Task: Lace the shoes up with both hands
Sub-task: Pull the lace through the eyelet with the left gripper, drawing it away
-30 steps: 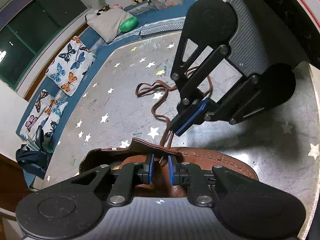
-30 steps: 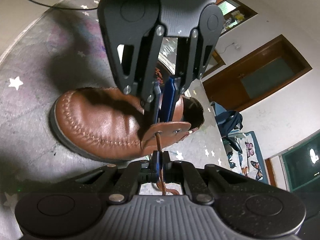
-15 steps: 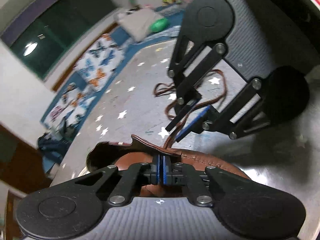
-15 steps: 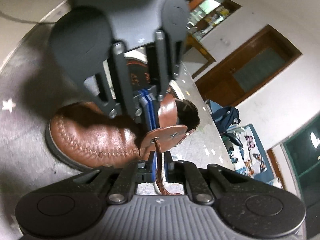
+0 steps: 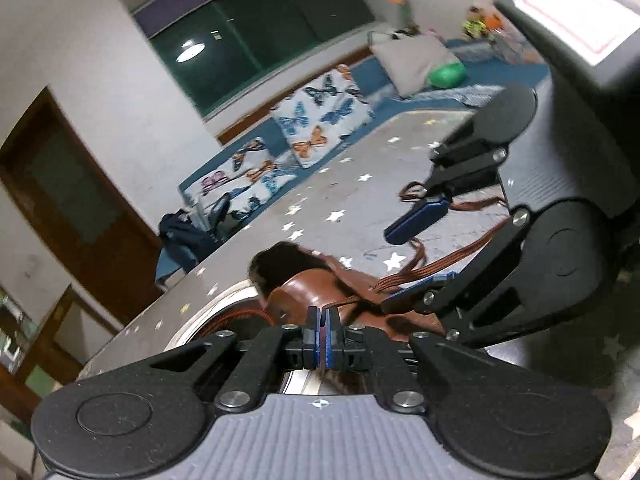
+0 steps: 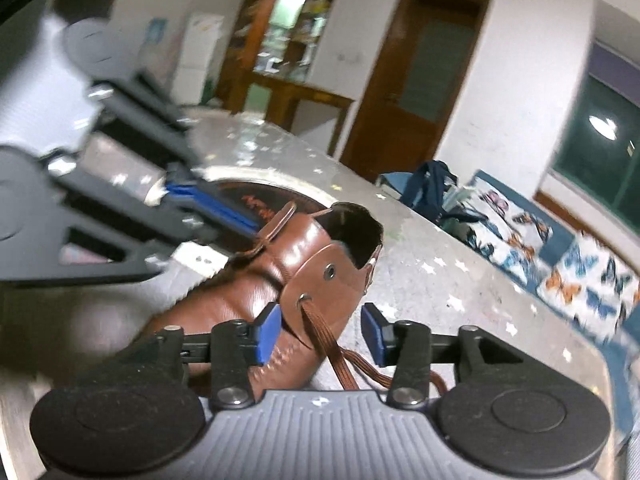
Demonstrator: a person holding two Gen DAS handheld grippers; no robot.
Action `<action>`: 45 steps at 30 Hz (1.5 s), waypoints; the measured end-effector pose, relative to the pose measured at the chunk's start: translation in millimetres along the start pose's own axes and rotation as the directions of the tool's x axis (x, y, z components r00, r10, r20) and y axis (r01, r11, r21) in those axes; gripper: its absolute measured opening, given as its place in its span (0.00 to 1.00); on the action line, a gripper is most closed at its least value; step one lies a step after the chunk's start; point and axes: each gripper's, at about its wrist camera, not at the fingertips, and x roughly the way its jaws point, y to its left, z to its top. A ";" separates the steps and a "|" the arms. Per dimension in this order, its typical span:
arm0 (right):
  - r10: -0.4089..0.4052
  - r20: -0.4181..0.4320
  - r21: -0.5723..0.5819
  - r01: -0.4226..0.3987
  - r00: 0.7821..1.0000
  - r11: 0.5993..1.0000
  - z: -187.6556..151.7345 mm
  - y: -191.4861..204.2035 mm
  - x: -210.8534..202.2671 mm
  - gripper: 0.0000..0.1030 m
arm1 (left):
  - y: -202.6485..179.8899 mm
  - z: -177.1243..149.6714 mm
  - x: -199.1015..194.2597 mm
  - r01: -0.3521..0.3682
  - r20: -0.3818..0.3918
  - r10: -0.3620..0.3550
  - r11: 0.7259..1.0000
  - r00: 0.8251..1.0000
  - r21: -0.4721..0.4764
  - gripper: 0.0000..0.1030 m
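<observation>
A brown leather shoe (image 6: 256, 284) lies on the star-speckled table (image 6: 432, 280), its opening toward the far side. A brown lace (image 6: 316, 332) comes out of the lower eyelet on the near flap and hangs loose between the spread blue pads of my right gripper (image 6: 320, 332), which is open. Beyond the shoe's tongue, my left gripper (image 6: 252, 222) is shut on a thin stretch of the lace. In the left wrist view the left gripper (image 5: 321, 320) is shut just over the shoe (image 5: 304, 284), and the lace (image 5: 440, 266) runs through the open right gripper (image 5: 388, 270).
More loose lace (image 5: 472, 204) trails over the table behind the right gripper. A dark round disc with a white rim (image 6: 240, 196) sits in the table beside the shoe. Past the table edge are a blue bench with butterfly cushions (image 5: 320, 124), a dark bag (image 6: 428, 184) and a wooden door (image 6: 416, 80).
My right gripper has opened and let go of the lace. My left gripper has shut on the lace at the tongue. Both cameras have tilted up toward the room.
</observation>
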 end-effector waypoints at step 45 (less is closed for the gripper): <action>-0.294 0.018 0.262 0.279 0.956 0.924 -9.8 0.4 5.8 0.65 | 117.6 -49.0 -72.8 -0.705 -0.144 0.692 0.677 0.707 -0.209 0.03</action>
